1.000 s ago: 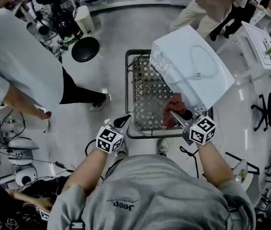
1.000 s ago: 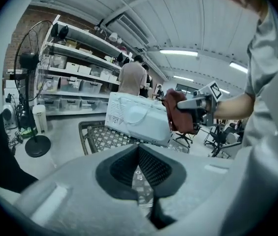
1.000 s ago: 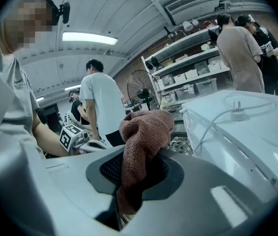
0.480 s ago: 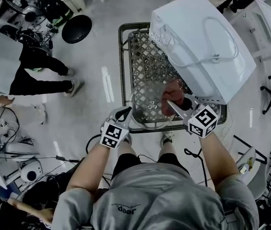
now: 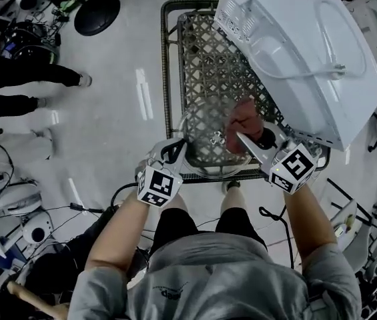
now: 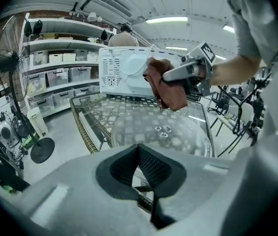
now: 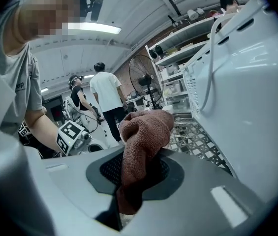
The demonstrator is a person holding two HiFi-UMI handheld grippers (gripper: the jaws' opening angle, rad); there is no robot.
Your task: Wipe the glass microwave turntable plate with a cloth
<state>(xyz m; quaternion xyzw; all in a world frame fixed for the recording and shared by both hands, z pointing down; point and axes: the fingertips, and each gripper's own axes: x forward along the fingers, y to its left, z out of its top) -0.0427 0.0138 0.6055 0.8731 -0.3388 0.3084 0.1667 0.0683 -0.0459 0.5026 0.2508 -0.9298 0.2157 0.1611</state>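
A white box-shaped microwave oven (image 5: 301, 52) is standing on a glass-topped lattice table (image 5: 198, 59). The round clear glass turntable plate (image 5: 205, 155) is lying at the table's near end. The left gripper (image 5: 173, 153) is pinching its rim with closed jaws. The right gripper (image 5: 243, 139) is clamping a crumpled reddish-brown terry cloth (image 5: 245, 119) above it.
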